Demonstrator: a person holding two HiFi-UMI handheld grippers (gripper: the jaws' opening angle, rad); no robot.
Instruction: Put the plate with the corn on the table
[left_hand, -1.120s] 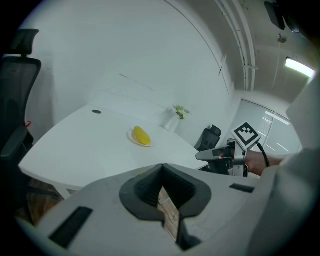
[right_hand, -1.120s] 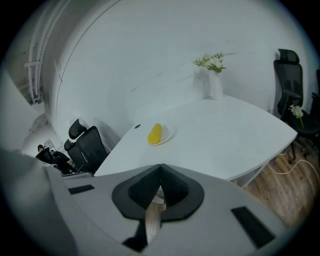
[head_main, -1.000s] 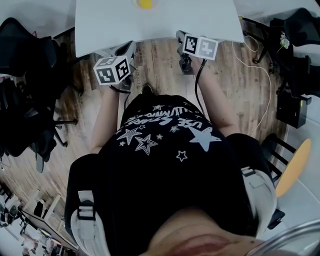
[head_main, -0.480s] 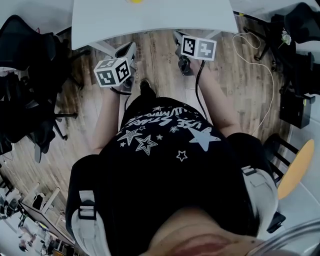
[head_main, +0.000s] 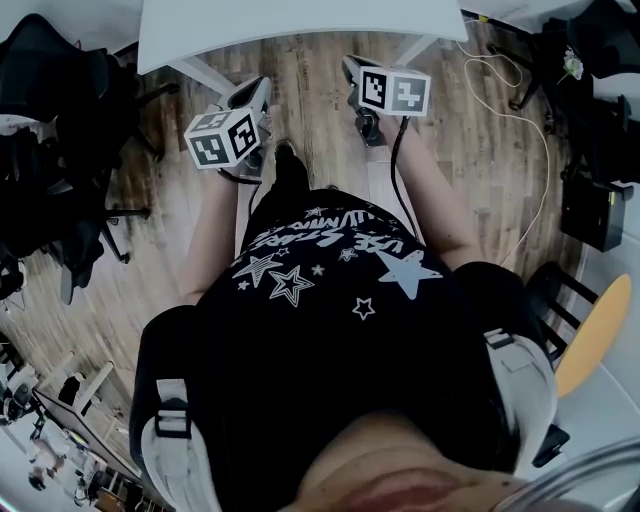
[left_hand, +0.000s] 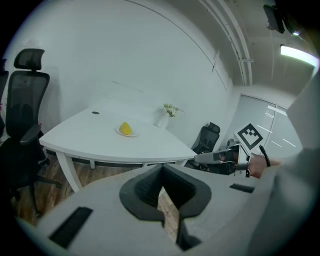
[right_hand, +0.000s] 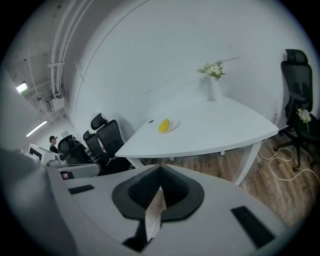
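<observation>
From the table, left tool and right tool have retreated.

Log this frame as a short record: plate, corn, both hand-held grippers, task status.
plate: on the white table, near its middle
corn: lying on the plate
left hand-held gripper: jaws together, empty, short of the table
right hand-held gripper: jaws together, empty, short of the table
task status: plate with corn already on the table

Desk: one; plate: one; corn: one; flower vase: one; grippers: two, left gripper, right gripper; black chairs: at least three
</observation>
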